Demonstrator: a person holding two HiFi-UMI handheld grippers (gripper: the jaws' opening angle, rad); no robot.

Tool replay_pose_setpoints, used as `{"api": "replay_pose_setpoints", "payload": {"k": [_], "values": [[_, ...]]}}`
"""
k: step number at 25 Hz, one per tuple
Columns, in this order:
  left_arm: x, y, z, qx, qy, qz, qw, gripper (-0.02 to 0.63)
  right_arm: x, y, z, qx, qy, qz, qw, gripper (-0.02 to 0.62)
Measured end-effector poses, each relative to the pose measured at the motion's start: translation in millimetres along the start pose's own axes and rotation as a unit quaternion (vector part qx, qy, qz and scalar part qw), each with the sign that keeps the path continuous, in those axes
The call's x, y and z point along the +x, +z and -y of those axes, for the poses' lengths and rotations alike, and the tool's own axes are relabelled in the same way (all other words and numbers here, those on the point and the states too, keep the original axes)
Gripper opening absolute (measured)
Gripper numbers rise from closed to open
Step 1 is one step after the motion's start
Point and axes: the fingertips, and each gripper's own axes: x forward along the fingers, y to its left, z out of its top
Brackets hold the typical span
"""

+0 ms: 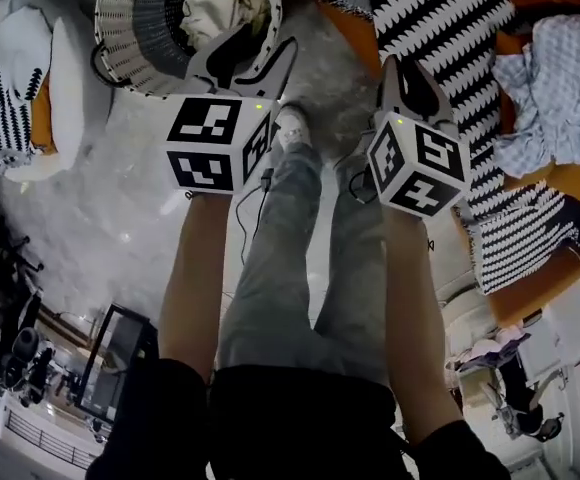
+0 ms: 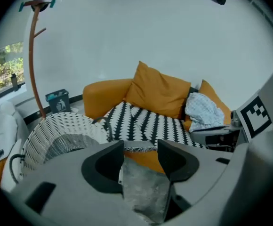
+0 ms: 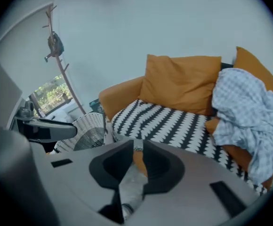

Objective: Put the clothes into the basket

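Note:
A white woven basket (image 1: 130, 28) stands on the floor at the top left and holds a beige cloth (image 1: 215, 3). My left gripper (image 1: 242, 53) hovers at the basket's near rim, open, with nothing between its fingers. In the left gripper view the left gripper (image 2: 140, 147) points past the basket (image 2: 61, 131). A pale blue checked cloth (image 1: 555, 93) lies on the orange sofa at the right. My right gripper (image 1: 403, 68) points toward the sofa, its jaws nearly together and empty. The right gripper (image 3: 138, 145) leaves only a narrow slit. The checked cloth (image 3: 244, 112) lies well beyond it.
A black-and-white patterned blanket (image 1: 440, 18) covers the sofa seat. Orange cushions (image 3: 181, 81) lean on the sofa back. A white pouf with a patterned pillow (image 1: 20, 78) sits left of the basket. A wooden coat stand (image 2: 33, 55) rises behind it. The person's legs (image 1: 300, 268) stand between the grippers.

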Motion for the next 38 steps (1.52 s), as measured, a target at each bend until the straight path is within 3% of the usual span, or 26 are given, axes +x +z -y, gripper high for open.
{"api": "replay_pose_setpoints", "payload": {"k": [4,5,6,7,8,10,11,12,14,18,21,25,26,27,28,32,34,38], "values": [[17.6,2.8,57.6,0.036,-0.033,-0.011,0.9987,0.204,-30.9,-18.9,64.7,0.052,-0.039,0.009,0.998,0.041],[20.7,-7.0,61.1,0.044,-0.034,-0.010,0.9984,0.154,-32.8,-32.5,71.7,0.060,-0.046,0.011,0.997,0.037],[28.0,-21.5,60.8,0.048,-0.039,0.003,0.9981,0.054,-32.0,-47.4,77.3,0.058,-0.058,0.021,0.996,0.032],[43.8,-35.3,62.7,0.043,-0.057,0.041,0.9966,0.020,-31.4,-56.8,87.1,0.035,-0.087,0.047,0.995,0.031],[67.8,-42.3,71.6,0.030,-0.095,0.106,0.9894,0.020,-35.1,-55.1,103.7,-0.011,-0.133,0.090,0.987,0.029],[108.0,-41.0,97.1,-0.003,-0.185,0.249,0.9507,0.015,-54.9,-38.7,131.0,-0.117,-0.230,0.182,0.949,0.023],[112.4,-44.5,101.9,-0.009,-0.211,0.286,0.9347,0.014,-62.9,-41.4,130.7,-0.141,-0.253,0.207,0.934,0.021],[109.3,-49.6,103.4,-0.005,-0.223,0.300,0.9275,0.012,-68.6,-49.4,126.0,-0.146,-0.260,0.218,0.929,0.021],[96.5,-46.4,116.9,0.015,-0.235,0.303,0.9232,0.011,-84.3,-57.0,125.5,-0.133,-0.261,0.229,0.928,0.021],[81.9,-12.5,184.8,0.051,-0.275,0.308,0.9092,0.009,-130.3,-38.2,159.9,-0.110,-0.268,0.254,0.923,0.020],[83.7,4.8,227.8,0.081,-0.289,0.306,0.9035,0.009,-154.9,-27.1,184.5,-0.096,-0.274,0.275,0.916,0.020],[80.4,29.8,260.3,0.119,-0.305,0.320,0.8889,0.012,-169.7,-9.5,197.6,-0.095,-0.282,0.299,0.907,0.025],[79.8,36.7,267.4,0.130,-0.305,0.324,0.8862,0.012,-171.2,-5.5,200.8,-0.098,-0.282,0.299,0.907,0.054],[80.0,43.4,276.1,0.140,-0.302,0.326,0.8846,0.014,-172.8,-2.4,205.7,-0.099,-0.279,0.295,0.908,0.158],[80.8,49.5,286.6,0.150,-0.299,0.326,0.8841,0.017,-175.1,-0.7,212.4,-0.099,-0.275,0.290,0.911,0.198],[80.3,71.5,331.3,0.181,-0.302,0.328,0.8764,0.212,-193.7,3.0,244.6,-0.089,-0.265,0.278,0.919,0.233],[80.1,80.9,345.1,0.197,-0.303,0.329,0.8723,0.230,-202.0,8.3,255.1,-0.085,-0.265,0.280,0.919,0.247],[101.5,94.6,364.3,0.231,-0.285,0.307,0.8781,0.255,-204.9,18.9,277.3,-0.071,-0.262,0.276,0.922,0.256]]}}
